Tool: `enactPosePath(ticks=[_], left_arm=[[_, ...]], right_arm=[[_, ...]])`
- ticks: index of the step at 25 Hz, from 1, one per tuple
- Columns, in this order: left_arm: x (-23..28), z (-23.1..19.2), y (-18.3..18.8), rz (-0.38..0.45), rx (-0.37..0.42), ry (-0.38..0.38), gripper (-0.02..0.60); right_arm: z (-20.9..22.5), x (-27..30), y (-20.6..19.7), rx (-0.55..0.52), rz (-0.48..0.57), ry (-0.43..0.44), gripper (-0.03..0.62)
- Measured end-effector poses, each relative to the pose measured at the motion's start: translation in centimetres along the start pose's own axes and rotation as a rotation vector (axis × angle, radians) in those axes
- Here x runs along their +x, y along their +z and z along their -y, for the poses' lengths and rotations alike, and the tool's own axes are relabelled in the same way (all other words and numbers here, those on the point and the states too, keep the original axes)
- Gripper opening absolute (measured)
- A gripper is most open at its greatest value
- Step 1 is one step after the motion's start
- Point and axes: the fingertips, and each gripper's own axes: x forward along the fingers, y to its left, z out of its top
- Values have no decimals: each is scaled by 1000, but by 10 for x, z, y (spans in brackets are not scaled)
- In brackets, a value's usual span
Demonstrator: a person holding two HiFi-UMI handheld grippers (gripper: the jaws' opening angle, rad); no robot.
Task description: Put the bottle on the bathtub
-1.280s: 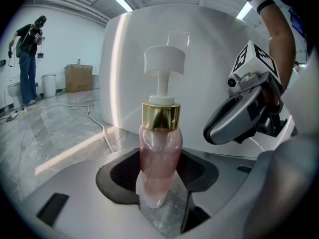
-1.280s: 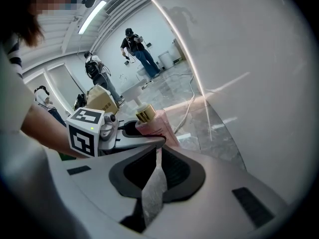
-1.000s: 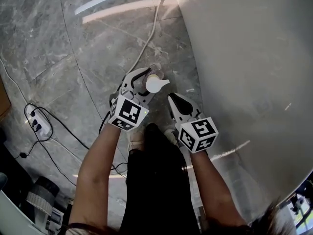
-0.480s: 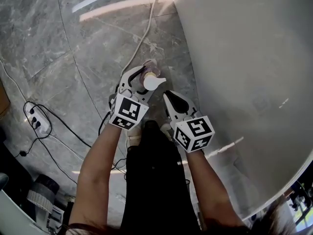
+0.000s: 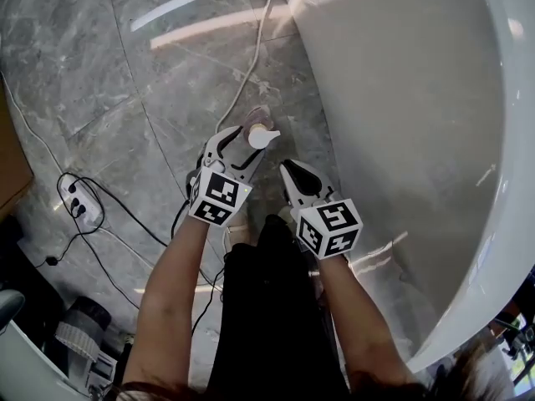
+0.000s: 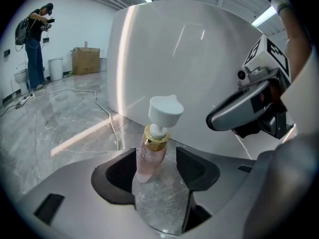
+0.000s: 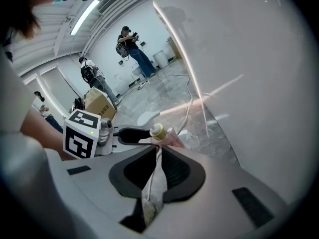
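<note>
Between just-opened left tongs (image 6: 156, 164) — bottle (image 6: 153, 143)

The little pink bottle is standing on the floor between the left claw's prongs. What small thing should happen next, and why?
Probably close the left claw on the clear pink pump bottle with the white top. Its jaws have just been opening and stand wide, with the bottle between them but not squeezed. The bottle is on the grey marble floor beside the white bathtub.
</note>
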Motion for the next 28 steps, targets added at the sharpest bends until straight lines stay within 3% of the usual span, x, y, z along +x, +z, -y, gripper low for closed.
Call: enactPosePath(ticks=[11,16,19,26,28], left_arm=[[-60,15,26,-7,-115,-4,247],[-96,14,52,12,-161,63,233],[-119,18,70,37,-230,85,224],[-172,22,102,71,-272,164,59],[-189,21,105,61,-295,200,44]], right_arm=[[-24,-41,20,25,9,-44,54],[-38,-60,37,27,9,-90,52],[-40,-75,43,36,9,-131,51],[-60,-106,69,43,30,-167,43],[-67,-116,77,40,49,-178,38]])
